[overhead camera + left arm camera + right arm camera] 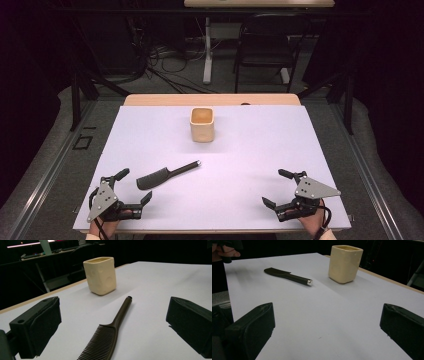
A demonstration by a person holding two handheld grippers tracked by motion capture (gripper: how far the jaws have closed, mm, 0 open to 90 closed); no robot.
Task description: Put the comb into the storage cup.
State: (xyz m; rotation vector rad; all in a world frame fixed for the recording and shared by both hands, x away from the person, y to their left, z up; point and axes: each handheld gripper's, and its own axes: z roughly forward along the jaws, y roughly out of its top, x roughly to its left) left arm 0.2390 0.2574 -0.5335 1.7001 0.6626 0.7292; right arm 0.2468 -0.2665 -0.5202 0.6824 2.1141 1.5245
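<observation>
We are at the start, probably about to pick up the comb [165, 176]. Our left gripper [134, 186] rests with jaws wide apart and empty, the comb's teeth just ahead between its fingers [37, 325]. Farther on stands the cream cup [202, 124]. Our right gripper [279, 186] also gapes empty, well apart from the comb.

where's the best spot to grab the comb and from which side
Probably the handle: the comb lies flat, its thin round handle pointing toward the cup, toothed end nearest the left gripper. That gripper is closest and open, so come down from above, jaws straddling the handle crosswise. The toothed part looks wider and flatter, likely harder to pinch.
</observation>
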